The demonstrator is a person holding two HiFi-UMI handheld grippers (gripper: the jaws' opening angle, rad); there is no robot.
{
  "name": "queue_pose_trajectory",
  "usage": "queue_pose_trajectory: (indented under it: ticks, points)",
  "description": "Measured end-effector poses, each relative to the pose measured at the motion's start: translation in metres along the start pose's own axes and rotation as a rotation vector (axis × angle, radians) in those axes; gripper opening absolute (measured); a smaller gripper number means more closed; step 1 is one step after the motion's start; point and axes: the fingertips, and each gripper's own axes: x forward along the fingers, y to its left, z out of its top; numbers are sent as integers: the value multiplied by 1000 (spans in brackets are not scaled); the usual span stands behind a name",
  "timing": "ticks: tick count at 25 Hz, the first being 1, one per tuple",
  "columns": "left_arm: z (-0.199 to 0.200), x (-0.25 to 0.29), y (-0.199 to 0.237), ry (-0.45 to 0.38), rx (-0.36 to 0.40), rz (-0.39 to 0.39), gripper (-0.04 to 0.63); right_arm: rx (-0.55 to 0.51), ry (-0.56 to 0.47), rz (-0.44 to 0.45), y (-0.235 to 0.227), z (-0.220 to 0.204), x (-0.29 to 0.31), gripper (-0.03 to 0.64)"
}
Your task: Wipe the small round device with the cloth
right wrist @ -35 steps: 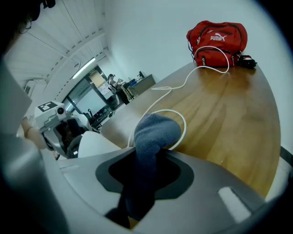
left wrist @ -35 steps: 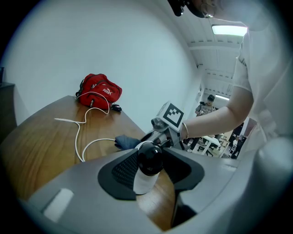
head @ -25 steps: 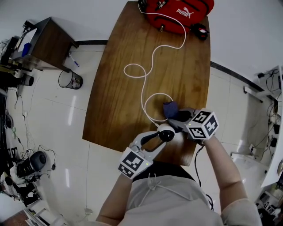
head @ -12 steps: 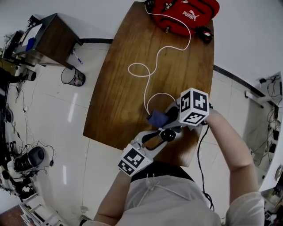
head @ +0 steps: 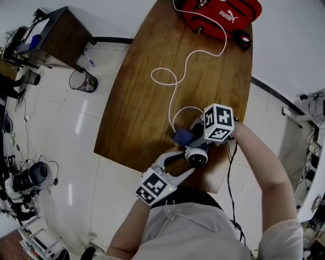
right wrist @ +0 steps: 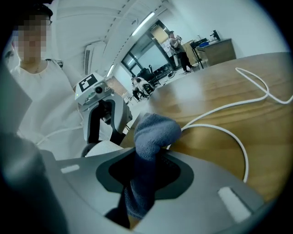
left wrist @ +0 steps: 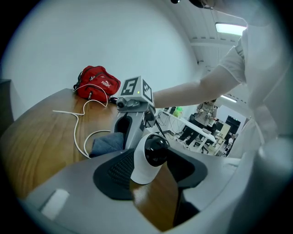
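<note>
The small round device (head: 197, 157), white with a black dome, stands near the front edge of the wooden table (head: 147, 101). It sits between the jaws of my left gripper (head: 192, 161). Those jaws have just been opening, and in the left gripper view the device (left wrist: 151, 157) leans by the left pad with a gap at the right pad. My right gripper (head: 192, 134) is shut on a bunched blue cloth (head: 181, 136), just beyond the device. The cloth (right wrist: 153, 132) sticks out past the right gripper's (right wrist: 144, 171) pads, close to the device's white body (right wrist: 103, 148).
A white cable (head: 172, 86) loops down the table from a red bag (head: 218, 15) at the far end and curls beside the cloth. On the floor to the left are a dark side table (head: 56, 40) and a small bin (head: 84, 81).
The right gripper has rolled over and carried the cloth left and down, to just beyond the device. The left gripper's jaws stand wider around the device. The left hand has stayed put.
</note>
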Motion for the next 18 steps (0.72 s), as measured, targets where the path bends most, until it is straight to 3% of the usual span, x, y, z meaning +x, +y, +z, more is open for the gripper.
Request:
queue_pose_trajectory:
  ticks: [4, 8, 12, 18]
  points:
    - [-1, -2, 2, -1, -5, -15, 235, 31, 52, -44, -14, -22, 4, 114]
    - [-3, -4, 4, 32, 23, -18, 233, 54, -76, -170, -9, -3, -28, 114]
    - [-2, -8, 9, 65, 54, -18, 232, -2, -199, -303, 45, 20, -66, 114]
    - [9, -5, 4, 70, 97, -18, 215, 33, -290, -266, 128, 0, -52, 114]
